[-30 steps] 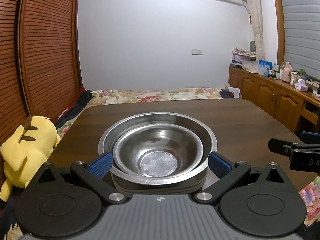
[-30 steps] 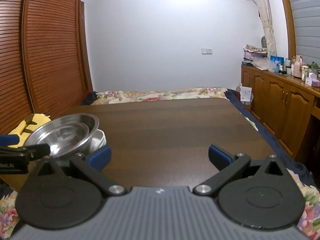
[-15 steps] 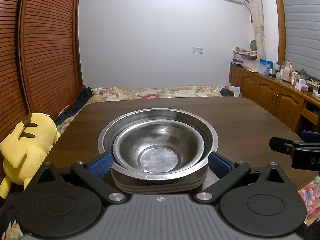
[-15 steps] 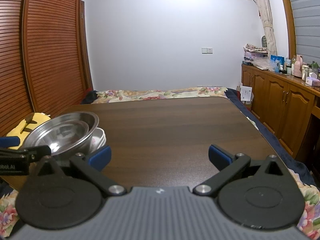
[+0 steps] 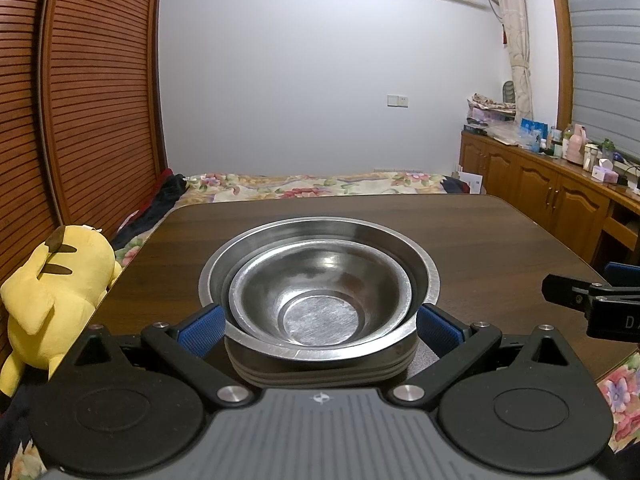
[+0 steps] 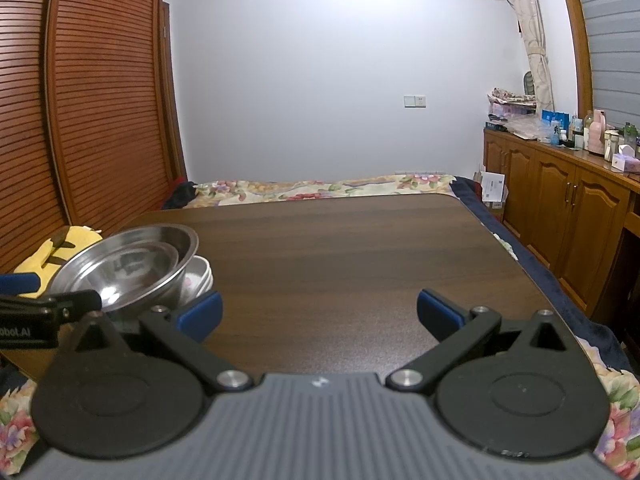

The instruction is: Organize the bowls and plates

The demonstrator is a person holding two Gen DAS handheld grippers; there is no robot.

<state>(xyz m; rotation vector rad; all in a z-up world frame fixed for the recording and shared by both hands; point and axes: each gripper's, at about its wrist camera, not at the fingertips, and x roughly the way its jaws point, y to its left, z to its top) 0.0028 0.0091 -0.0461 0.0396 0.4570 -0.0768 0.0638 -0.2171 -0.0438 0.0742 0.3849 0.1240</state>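
The left tongs (image 5: 318, 320) stand spread around the nested steel bowls (image 5: 320, 288) atop stacked plates (image 5: 320, 374) on the desk (image 5: 480, 240), gripping nothing; right tongs (image 6: 318, 310) gape right of them, idle.

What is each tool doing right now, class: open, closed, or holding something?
Left tool: open, its fingers flanking the stacked metal bowls and plates, not clamped.
Right tool: open, holding nothing, over bare table.

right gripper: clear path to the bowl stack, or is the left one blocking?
Probably not cleanly. The right gripper is open over bare table, but the bowl stack sits off to its left with the left gripper straddling it, one finger along the near side.
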